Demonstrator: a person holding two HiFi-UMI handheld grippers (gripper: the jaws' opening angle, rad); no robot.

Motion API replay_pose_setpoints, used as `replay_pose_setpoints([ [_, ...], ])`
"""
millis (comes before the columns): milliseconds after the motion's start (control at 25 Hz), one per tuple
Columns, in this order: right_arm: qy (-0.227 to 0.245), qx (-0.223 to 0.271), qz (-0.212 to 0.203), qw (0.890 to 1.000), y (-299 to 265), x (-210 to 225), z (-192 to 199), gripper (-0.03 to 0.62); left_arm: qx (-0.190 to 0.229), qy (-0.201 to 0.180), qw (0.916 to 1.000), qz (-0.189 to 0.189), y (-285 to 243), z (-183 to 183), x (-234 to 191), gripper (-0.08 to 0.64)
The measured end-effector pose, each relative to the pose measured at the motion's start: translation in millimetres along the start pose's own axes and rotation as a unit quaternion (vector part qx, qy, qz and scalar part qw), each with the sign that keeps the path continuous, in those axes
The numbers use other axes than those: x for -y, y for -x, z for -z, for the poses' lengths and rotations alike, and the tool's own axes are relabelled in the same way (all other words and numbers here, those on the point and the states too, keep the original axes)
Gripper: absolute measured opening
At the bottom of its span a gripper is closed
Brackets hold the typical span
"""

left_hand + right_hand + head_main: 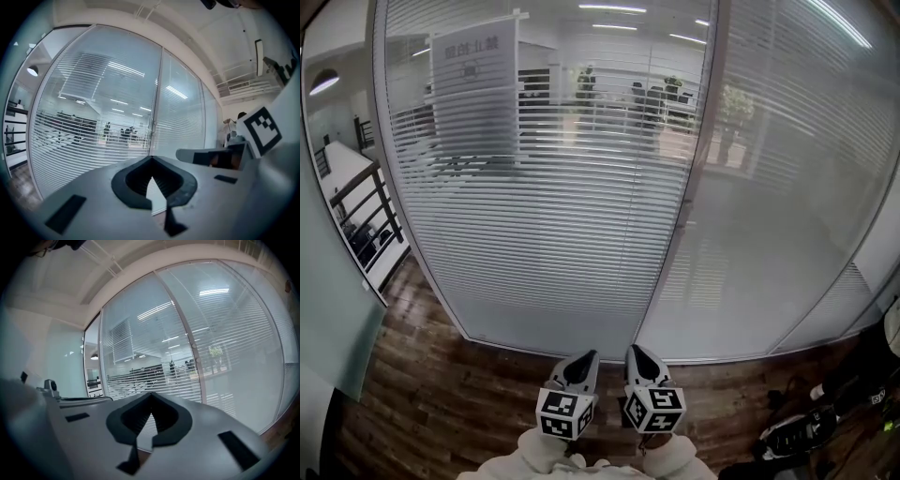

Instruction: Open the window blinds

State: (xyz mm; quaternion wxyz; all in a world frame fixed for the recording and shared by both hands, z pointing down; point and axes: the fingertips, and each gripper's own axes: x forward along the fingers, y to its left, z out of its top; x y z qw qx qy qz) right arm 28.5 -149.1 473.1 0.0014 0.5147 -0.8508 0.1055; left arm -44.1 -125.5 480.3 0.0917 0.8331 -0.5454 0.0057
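Head view: left gripper [585,358], right gripper [637,353] side by side facing blinds [562,216], fingers [578,371] closed, empty.

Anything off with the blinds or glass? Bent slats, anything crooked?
Nothing looks damaged or askew. Slats in the left panel and the right panel hang level. The only mismatch is that the left panel's slats let the office behind show through, while the right panel's look more closed, especially lower down.
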Motion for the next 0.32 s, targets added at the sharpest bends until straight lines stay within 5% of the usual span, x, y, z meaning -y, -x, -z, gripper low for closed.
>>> replay_pose_setpoints([
  [320,0.009,-0.002,0.004,1.000,0.5,7.1,-2.5,0.014,-0.001,-0.002,1.0000,0.004,-3.9,-1.1,5.6,0.000],
])
